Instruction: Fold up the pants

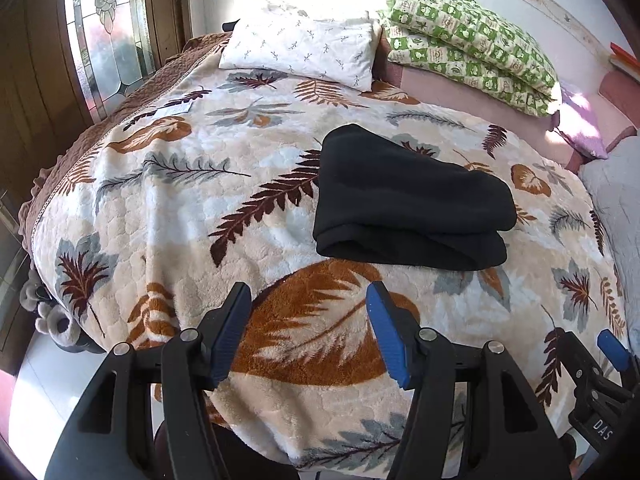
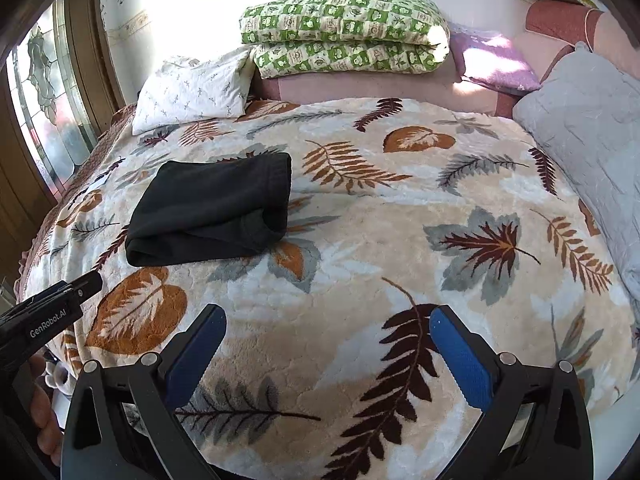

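Pants: matt black knit cloth. Blanket: plush fleece, quilted texture. Gripper pads: ribbed blue rubber-like; arms glossy black plastic.

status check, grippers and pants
Left gripper and right gripper jaws open, empty. Black pants folded on blanket, untouched. Nothing in the way.

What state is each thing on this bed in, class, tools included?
Black pants: folded into a compact stack, lying on the blanket.
Left tool: open, empty, apart from pants.
Right tool: open, empty.
Green quilt: folded.
White pillow: lying flat.
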